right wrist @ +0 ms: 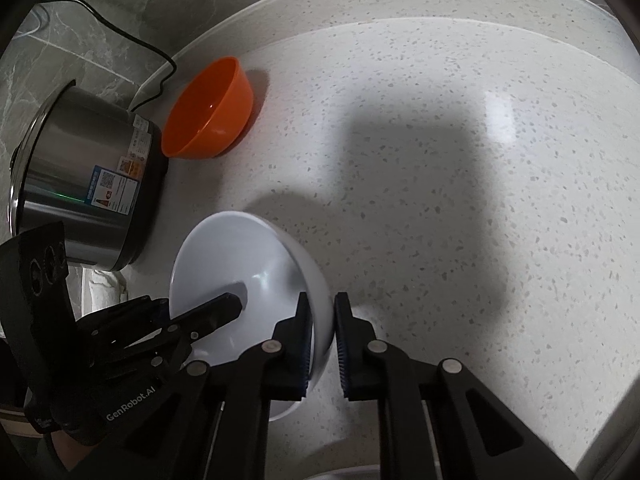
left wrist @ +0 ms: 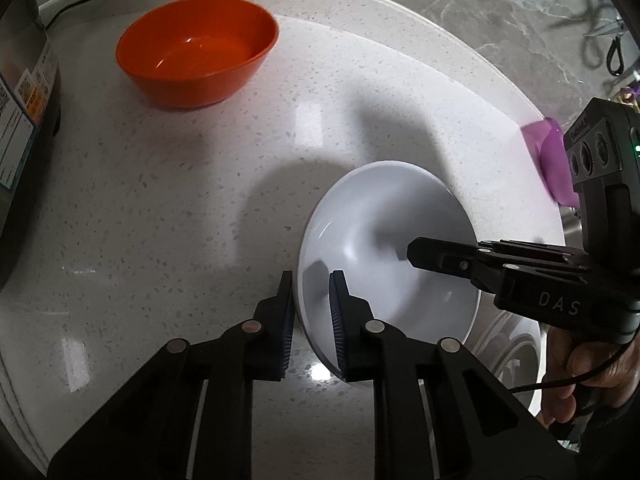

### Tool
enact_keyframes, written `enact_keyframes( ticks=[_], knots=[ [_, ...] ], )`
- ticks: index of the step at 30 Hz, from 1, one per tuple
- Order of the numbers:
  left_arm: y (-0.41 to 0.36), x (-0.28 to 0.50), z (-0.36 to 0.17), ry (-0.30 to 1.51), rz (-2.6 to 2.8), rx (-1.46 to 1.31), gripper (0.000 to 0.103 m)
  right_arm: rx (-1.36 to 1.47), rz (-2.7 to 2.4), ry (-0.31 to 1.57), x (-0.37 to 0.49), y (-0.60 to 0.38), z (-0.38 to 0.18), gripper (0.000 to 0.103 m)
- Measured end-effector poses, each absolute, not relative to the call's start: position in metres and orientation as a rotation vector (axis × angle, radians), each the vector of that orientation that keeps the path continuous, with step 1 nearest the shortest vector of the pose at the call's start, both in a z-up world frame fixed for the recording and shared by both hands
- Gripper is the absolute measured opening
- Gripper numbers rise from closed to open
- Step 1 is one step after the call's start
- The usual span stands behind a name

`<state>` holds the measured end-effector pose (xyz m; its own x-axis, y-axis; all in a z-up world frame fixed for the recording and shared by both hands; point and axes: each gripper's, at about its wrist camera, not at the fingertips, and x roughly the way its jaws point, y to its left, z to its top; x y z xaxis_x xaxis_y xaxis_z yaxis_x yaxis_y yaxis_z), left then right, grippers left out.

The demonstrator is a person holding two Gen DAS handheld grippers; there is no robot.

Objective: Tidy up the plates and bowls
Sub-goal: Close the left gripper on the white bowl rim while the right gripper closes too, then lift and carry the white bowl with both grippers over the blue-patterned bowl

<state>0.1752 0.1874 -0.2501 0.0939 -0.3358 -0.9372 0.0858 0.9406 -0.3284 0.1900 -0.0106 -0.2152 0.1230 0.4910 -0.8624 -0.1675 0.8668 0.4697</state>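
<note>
While both claws pinch one dish, the scene reads:
Left gripper (left wrist: 311,292): clenched on the near-left rim of the white bowl (left wrist: 384,240), lower centre of its view.
Right gripper (right wrist: 321,320): clamped on the opposite wall of that bowl, lower centre.
Orange bowl (left wrist: 196,50): upper left, on the speckled counter (left wrist: 200,200), well apart.
Steel cooker (right wrist: 88,172): left edge, beside the orange bowl.
</note>
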Motion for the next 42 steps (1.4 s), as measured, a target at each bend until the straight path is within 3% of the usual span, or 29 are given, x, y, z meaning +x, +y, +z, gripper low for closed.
enact_keyframes(
  ticks=[22, 42],
  knots=[
    [0.117, 0.174, -0.198, 1.449, -0.538, -0.103, 0.015, 0.441, 0.255, 1.271, 0.14, -0.084, -0.169, 0.012],
    [-0.072, 0.111, -0.127, 1.447, -0.644, -0.035, 0.015, 0.552, 0.207, 1.23, 0.071, -0.25, -0.138, 0.012]
  ],
)
